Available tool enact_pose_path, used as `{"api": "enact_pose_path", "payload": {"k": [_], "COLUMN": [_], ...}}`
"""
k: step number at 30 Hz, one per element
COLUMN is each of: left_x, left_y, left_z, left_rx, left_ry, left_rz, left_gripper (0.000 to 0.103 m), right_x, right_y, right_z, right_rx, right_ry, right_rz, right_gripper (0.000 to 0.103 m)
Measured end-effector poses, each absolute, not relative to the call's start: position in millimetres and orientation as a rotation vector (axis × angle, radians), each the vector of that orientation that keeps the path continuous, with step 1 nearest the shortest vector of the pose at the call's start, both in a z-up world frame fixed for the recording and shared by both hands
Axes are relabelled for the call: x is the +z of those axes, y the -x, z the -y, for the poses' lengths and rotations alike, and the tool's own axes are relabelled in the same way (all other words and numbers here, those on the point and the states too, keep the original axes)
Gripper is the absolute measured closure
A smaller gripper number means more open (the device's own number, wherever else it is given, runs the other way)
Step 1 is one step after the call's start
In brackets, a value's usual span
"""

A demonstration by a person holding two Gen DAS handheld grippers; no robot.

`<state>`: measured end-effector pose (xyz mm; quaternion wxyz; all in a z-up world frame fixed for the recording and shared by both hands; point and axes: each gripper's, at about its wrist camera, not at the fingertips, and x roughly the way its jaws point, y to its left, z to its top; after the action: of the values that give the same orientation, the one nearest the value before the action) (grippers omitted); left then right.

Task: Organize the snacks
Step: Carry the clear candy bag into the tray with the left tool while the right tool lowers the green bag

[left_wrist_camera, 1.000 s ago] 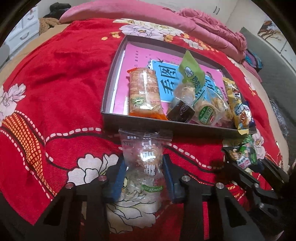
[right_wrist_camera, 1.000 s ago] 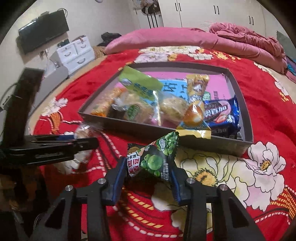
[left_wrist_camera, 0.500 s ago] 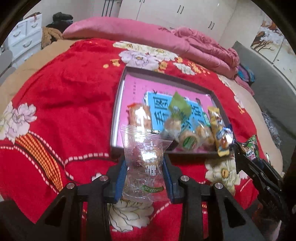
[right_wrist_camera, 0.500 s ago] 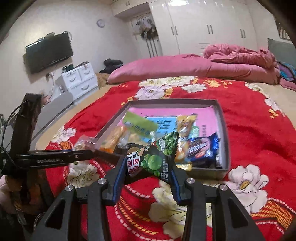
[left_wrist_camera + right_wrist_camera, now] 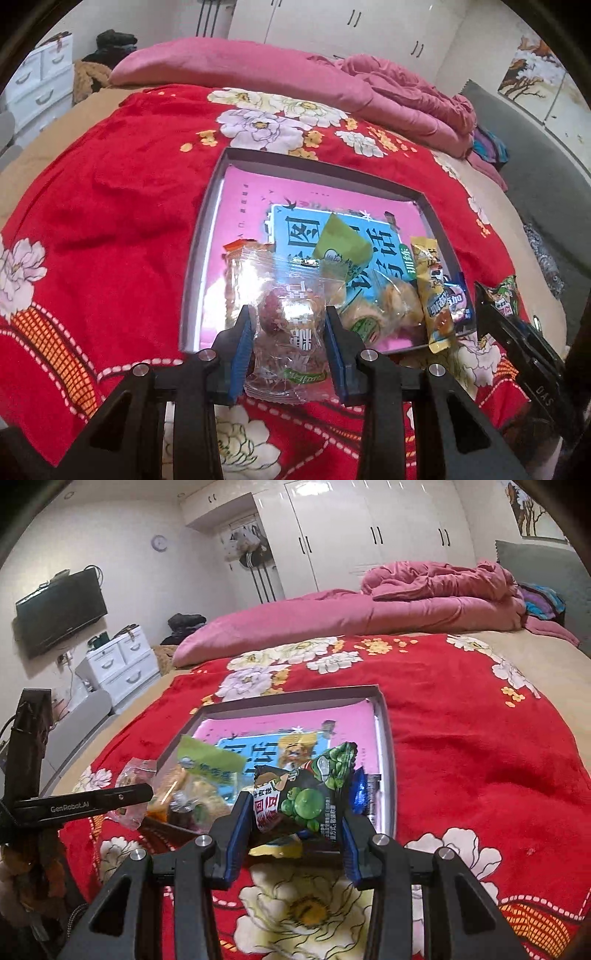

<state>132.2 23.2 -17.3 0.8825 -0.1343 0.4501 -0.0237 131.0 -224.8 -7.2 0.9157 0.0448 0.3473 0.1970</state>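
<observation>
My left gripper (image 5: 290,334) is shut on a clear snack packet (image 5: 286,325) with a reddish piece inside, lifted above the near edge of the grey tray (image 5: 201,229). In the right wrist view my right gripper (image 5: 295,816) is shut on a dark packet printed with green peas (image 5: 306,794), held over the tray's near rim (image 5: 388,746). The tray has a pink and blue printed floor and holds several snacks along its near side: a light green packet (image 5: 341,247), a yellow packet (image 5: 430,280), round pastries (image 5: 384,306). The right gripper and its pea packet (image 5: 504,295) show at the right edge of the left wrist view.
The tray lies on a red blanket with flowers (image 5: 110,221) spread over a bed. A pink duvet (image 5: 406,602) is piled along the far side. White drawers (image 5: 118,661) and a wall television (image 5: 61,611) stand to the left, white wardrobes (image 5: 369,531) behind.
Both grippers have risen off the blanket with their packets and now look down on the tray from higher up. The right one has also moved sideways.
</observation>
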Motion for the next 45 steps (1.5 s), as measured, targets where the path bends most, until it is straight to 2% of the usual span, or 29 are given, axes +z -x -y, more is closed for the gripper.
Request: {"api": "enact_pose_path", "payload": {"k": [15, 39, 45], "left_x": [-30, -31, -30], "left_y": [-149, -154, -153], "left_z": [-22, -21, -18], "left_rx": [-0.026, -0.029, -0.035], "left_ry": [0.281, 0.284, 0.28], "left_rz": [-0.958, -0.965, -0.973], "left_gripper": [0.065, 0.063, 0.063], "right_x": [-26, -36, -33], "right_y": [-159, -154, -153], "right_z": [215, 191, 197], "right_rx": [0.407, 0.464, 0.459], "right_ry": [-0.088, -0.04, -0.069], "right_rz": [-0.764, -0.762, -0.755], "right_gripper": [0.06, 0.058, 0.05]}}
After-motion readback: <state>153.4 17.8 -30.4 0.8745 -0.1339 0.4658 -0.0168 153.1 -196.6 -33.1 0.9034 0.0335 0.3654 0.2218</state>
